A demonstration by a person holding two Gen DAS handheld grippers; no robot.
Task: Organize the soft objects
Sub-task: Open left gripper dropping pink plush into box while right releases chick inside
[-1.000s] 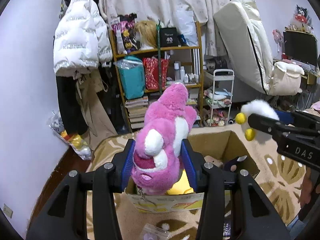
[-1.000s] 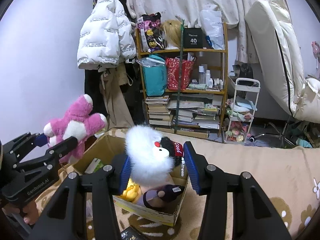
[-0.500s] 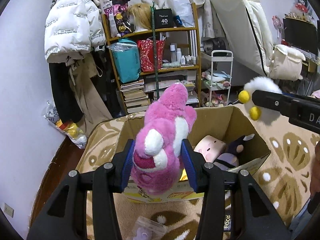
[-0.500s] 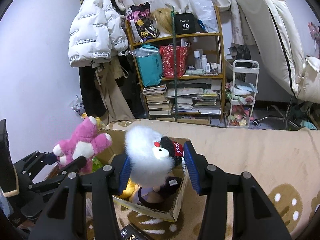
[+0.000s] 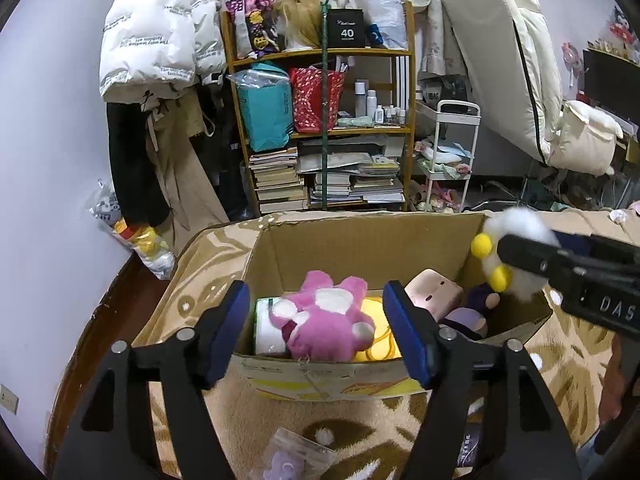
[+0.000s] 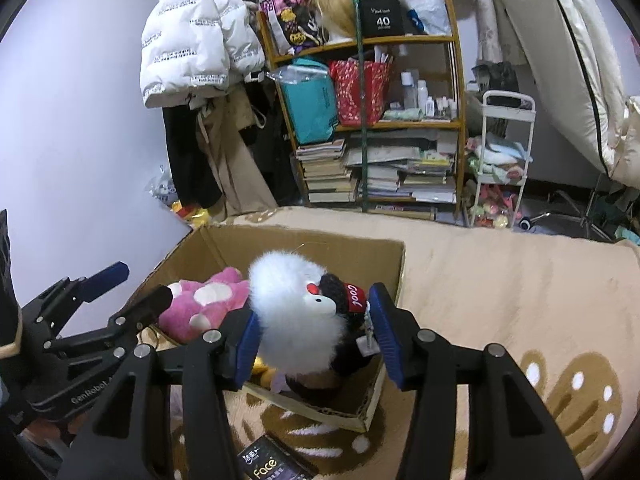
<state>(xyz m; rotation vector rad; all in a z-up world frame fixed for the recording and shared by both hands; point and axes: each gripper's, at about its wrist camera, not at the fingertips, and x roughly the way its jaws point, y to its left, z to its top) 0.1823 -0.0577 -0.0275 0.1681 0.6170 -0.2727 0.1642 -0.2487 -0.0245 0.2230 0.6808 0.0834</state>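
A pink plush bear (image 5: 320, 320) lies inside the open cardboard box (image 5: 360, 240), on other soft toys; it also shows in the right wrist view (image 6: 204, 304). My left gripper (image 5: 316, 332) is open and empty just above the box's near edge, jaws wide on either side of the bear. My right gripper (image 6: 312, 336) is shut on a fluffy white plush bird (image 6: 292, 312) with a black cap and yellow feet, held over the box (image 6: 384, 264). The bird shows at the right of the left wrist view (image 5: 516, 240).
The box stands on a beige patterned rug (image 6: 500, 280). It holds a pale pink square plush (image 5: 432, 292), a purple plush (image 5: 472, 312) and a yellow toy (image 5: 384, 344). A small plastic packet (image 5: 296, 456) and a dark "face" packet (image 6: 268, 464) lie on the rug. A bookshelf (image 5: 328, 128) stands behind.
My left gripper opened and let go of the pink bear, which dropped into the box. Both grippers tilted down over the box; the right one still holds the white bird.
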